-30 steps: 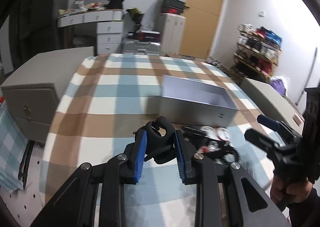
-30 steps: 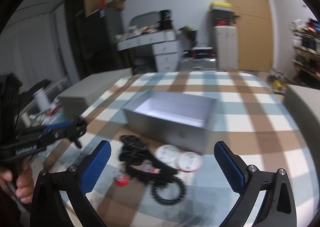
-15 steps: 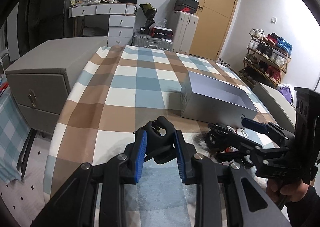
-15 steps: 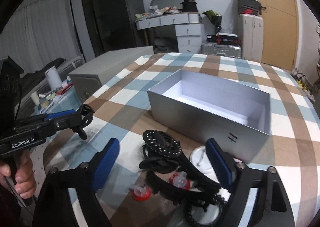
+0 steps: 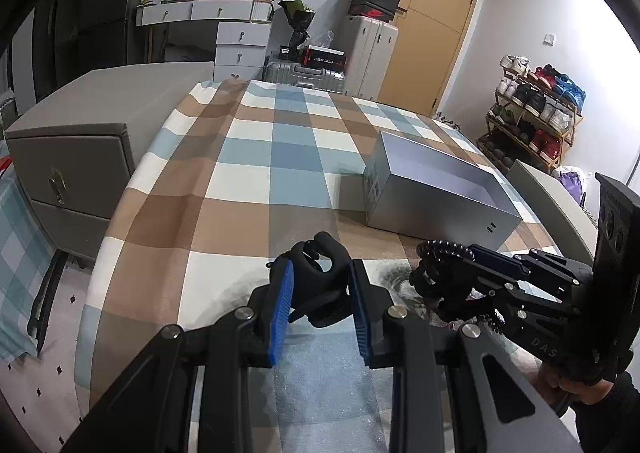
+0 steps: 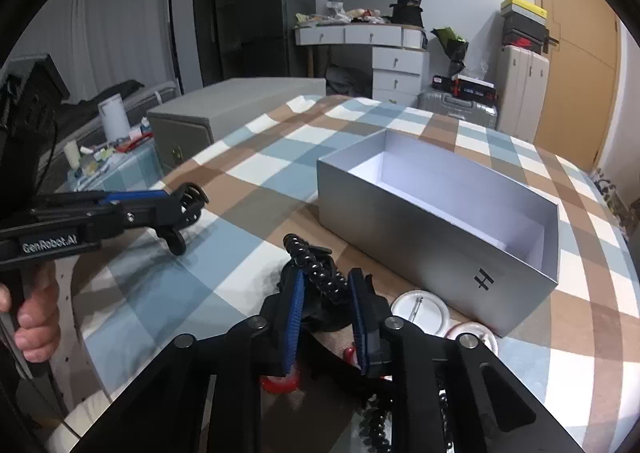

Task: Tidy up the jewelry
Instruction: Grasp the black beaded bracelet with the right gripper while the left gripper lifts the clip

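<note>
- L tongs (image 5: 320,289) are clamping a black hair clip (image 5: 320,273) btw. the blue pads; jaws are standing narrow; clip is being held just above the checked surface (image 5: 248,157), near its front-left edge.
- In R wrist view, L tongs (image 6: 188,209) are showing at left, gripped by a hand (image 6: 32,317); clip (image 6: 186,213) is sticking out past the tips.
- R tongs (image 6: 324,293) have just been closing; jaws are now standing narrow, with a black spiral hair tie (image 6: 316,265) btw. the pads; pads appear to be pressing on it, tho contact on each side is hard to confirm.
- Same R tongs (image 5: 444,257) are showing in L wrist view at right, tips sitting in the black accessory pile (image 5: 436,281) w/ spiral coil at the nose.
- Pile is lying on the surface just in front of the grey box (image 6: 440,229); box is standing open-topped, white inside.
- 2 round white badges (image 6: 420,309) are lying flat beside the box's front corner, right of R tongs.
- A red item (image 6: 280,381) is peeking out under R tongs; type cannot be told.
- Surface is wearing a blue/brown/white check cloth.
</note>
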Demonstrator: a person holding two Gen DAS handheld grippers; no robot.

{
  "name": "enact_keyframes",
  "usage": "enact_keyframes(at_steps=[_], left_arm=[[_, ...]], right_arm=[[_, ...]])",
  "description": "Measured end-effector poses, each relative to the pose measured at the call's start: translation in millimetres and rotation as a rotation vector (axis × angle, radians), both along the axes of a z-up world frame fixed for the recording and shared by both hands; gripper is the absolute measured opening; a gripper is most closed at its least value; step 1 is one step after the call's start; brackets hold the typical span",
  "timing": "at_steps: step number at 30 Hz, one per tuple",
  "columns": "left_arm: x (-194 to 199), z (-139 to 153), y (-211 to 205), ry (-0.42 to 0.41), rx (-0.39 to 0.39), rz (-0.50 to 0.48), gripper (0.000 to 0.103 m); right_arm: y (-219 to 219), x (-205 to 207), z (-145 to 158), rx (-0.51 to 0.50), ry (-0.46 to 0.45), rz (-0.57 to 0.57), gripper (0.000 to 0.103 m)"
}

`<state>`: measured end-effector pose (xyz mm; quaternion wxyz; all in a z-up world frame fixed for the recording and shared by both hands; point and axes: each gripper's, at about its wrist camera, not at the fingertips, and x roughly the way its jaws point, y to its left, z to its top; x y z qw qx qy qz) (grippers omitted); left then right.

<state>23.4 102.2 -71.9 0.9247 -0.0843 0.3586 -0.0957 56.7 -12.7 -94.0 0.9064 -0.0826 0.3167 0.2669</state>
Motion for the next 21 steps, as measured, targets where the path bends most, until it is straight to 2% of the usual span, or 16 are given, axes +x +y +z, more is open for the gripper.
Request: enact_keyframes(at_steps=[3,6,11,21], left_arm=[[-1.0,0.5,-1.9,-0.004,0.011,-0.003,0.022],[-1.5,0.9,-2.5,-0.003,0.016,-0.006,0.022],[-1.3,0.7,-3.5,-0.002,0.016,-0.007,0.022],[0.5,-0.9,-4.4,0.015,0.018,-0.008,0.022]], right_arm=[[-1.2,0.0,0.7,0.008,0.001,0.002,0.018],[-3.6,0.0,3.3,0.040,0.006,0.002,0.008],[-10.4,2.9,5.0,0.111,0.046,0.009,0.008],[-33.8,3.4,10.0,0.232,0.084,-0.050,0.008]])
